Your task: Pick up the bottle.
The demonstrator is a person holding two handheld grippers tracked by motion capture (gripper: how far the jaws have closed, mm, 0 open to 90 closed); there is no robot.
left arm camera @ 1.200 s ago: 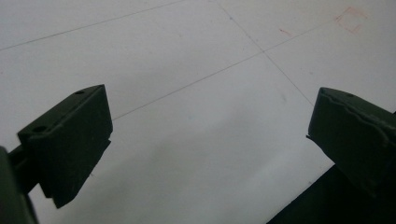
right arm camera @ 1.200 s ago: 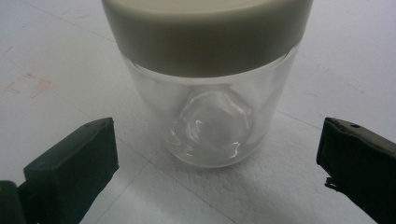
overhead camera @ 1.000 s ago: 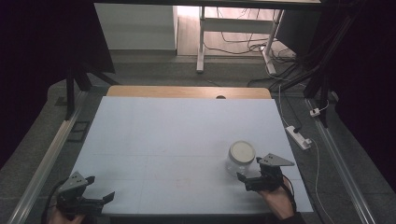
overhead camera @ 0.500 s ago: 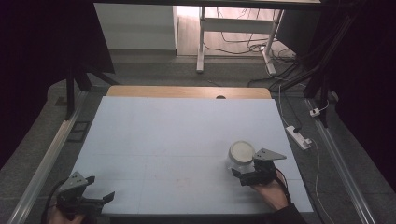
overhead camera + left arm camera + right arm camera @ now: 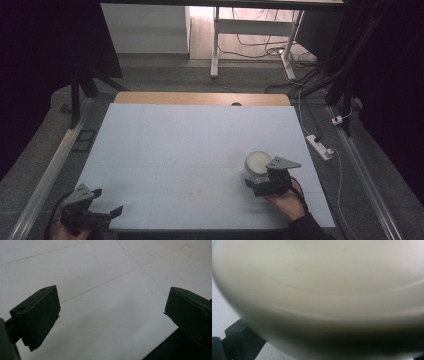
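Observation:
A white bowl (image 5: pixel 257 164) stands on the pale table (image 5: pixel 185 145) at the near right. My right gripper (image 5: pixel 252 184) reaches the bowl's near side from the right, held by a hand. Seen close up in the right gripper view, the bowl's wall (image 5: pixel 324 290) sits between the jaws, and one black finger (image 5: pixel 237 336) shows far out at the lower left, so the jaws stand wide apart. My left gripper (image 5: pixel 107 201) hovers at the table's near left corner, open (image 5: pixel 112 312) with bare table between its fingers.
The table's far edge is a wooden strip (image 5: pixel 200 98). A power strip (image 5: pixel 320 146) and cables lie on the floor to the right. Faint red marks (image 5: pixel 187 248) and thin lines cross the table surface. A metal rail (image 5: pixel 50 170) runs along the left.
My right gripper has slid left and forward up to the bowl, which has stayed in place. The left gripper has hardly moved.

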